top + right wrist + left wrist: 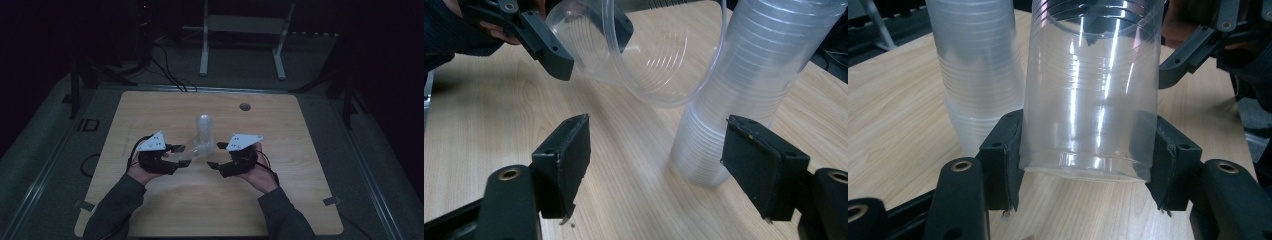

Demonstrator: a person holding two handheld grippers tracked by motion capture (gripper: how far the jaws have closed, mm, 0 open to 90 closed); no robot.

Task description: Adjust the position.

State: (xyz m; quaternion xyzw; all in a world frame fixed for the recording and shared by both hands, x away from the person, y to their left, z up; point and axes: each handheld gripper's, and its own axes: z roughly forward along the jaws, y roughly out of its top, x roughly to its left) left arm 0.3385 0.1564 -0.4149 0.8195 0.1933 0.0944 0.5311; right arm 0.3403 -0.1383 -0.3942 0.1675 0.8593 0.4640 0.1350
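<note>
Left tongs [1088, 165] are clamped on a clear cup [1093, 90], pads pressing its lower wall from both sides, cup off the tabletop [150, 210] and tipped with its mouth toward the other hand. Right tongs [654, 165] stand fairly wide with nothing between the pads, aimed at the stack [744, 85] of nested cups. I see the stack upright near the middle of the tabletop, closer to the far edge than the near one, and the held cup just beside it on the side of my left hand.

Risks as I judge them:

1. Crushing. The cup wall is thin, and the grip sits near the base only. More squeeze could buckle it; less could let it slide out, since the surface is slick.

2. Toppling the stack. It is tall and narrow, and stands free. The cup's rim is close to it in the right gripper view, so a swing of the left hand could knock it over. So could the right pads, if they close off-centre or high.

3. Double pick. The cups nest tightly, so a pull on the top one may lift several or drag the whole stack.

4. Collision. Both tongs work close together near the stack, and their jaws could meet.
</note>
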